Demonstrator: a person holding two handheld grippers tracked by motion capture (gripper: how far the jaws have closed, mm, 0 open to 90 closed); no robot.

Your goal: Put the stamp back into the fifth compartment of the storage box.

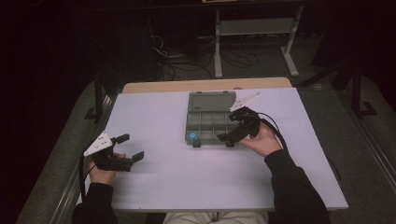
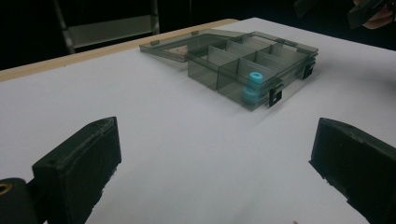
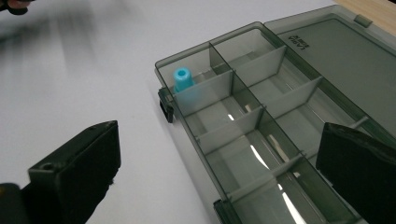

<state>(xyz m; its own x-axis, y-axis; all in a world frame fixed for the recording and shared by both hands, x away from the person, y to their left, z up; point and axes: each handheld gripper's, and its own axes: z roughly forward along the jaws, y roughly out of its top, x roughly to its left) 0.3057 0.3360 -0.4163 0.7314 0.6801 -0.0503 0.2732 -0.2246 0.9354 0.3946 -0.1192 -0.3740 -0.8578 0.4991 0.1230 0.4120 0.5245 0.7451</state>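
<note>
White laminate covers the table [image 1: 196, 177], and nearest the person the left gripper [image 1: 127, 147] hovers above bare surface at the left, its jaws wide apart and holding nothing. Farther in, at the right, the right gripper [image 1: 229, 135] reaches over the near right corner of the smoke-grey translucent plastic compartment box [image 1: 210, 122]; its jaws also stand apart, empty, one over the table beside the box and one above the compartments.

The small turquoise plastic cylinder with a hollow top [image 3: 182, 79] stands upright in the near left corner compartment, close against a divider [image 3: 205, 91]. It looks light, stiff and smooth, so it would probably slip under a loose pinch; the fair place to take it seems to be across its round sides near the top, where it rises above the walls.

The box itself appears thin-walled and light, likely to slide on the table if nudged. Beyond the compartments its hinged lid [image 1: 211, 101] lies flat open toward the far edge.
</note>
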